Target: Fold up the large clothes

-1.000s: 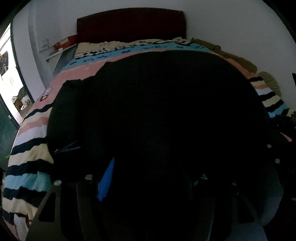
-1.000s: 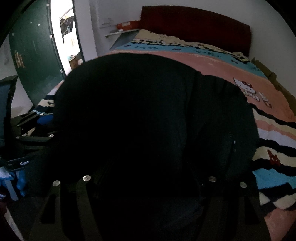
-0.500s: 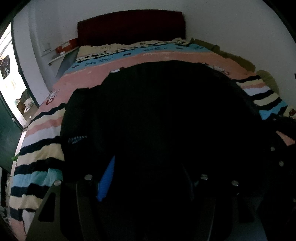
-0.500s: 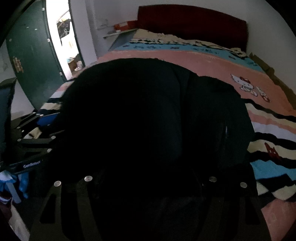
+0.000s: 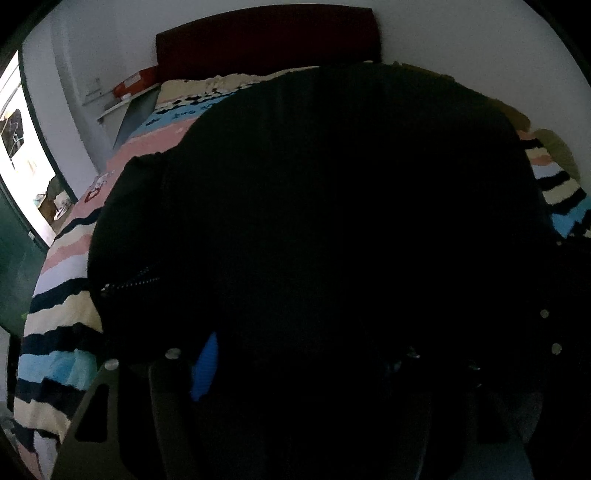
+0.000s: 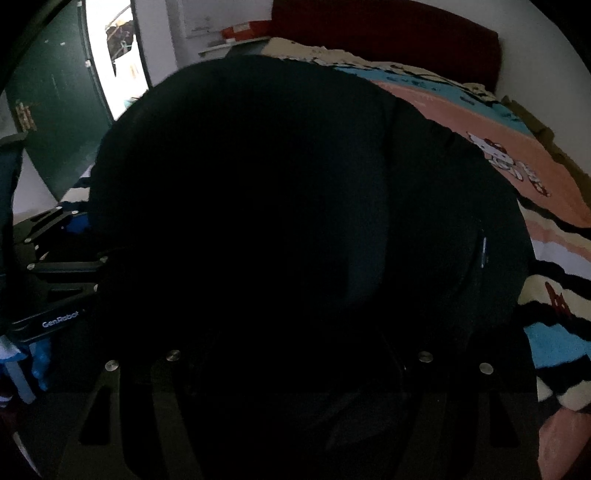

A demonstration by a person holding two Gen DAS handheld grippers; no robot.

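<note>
A large black garment (image 5: 332, 221) fills most of both wrist views, bulging up in front of each camera and draped over a bed (image 5: 55, 325) covered with a striped blanket (image 6: 554, 332) in pink, cream, black and light blue bands. In the left wrist view a line of zipper teeth (image 5: 129, 282) shows on the garment's left edge, and the blanket's stripes run out past it on both sides. The left gripper (image 5: 295, 369) is buried in the dark cloth: one blue finger pad (image 5: 205, 373) peeks out at the lower left, the other side is lost in shadow; its jaws have just been opening, with cloth lying between them, but whether the pads still press on it cannot be told. The right gripper (image 6: 295, 369) is also swallowed by the black fabric, its fingers too dark to make out, so its hold cannot be told either. A dark red headboard (image 6: 388, 33) stands at the far end of the bed, and a green door (image 6: 48, 103) stands beside a bright doorway.
</note>
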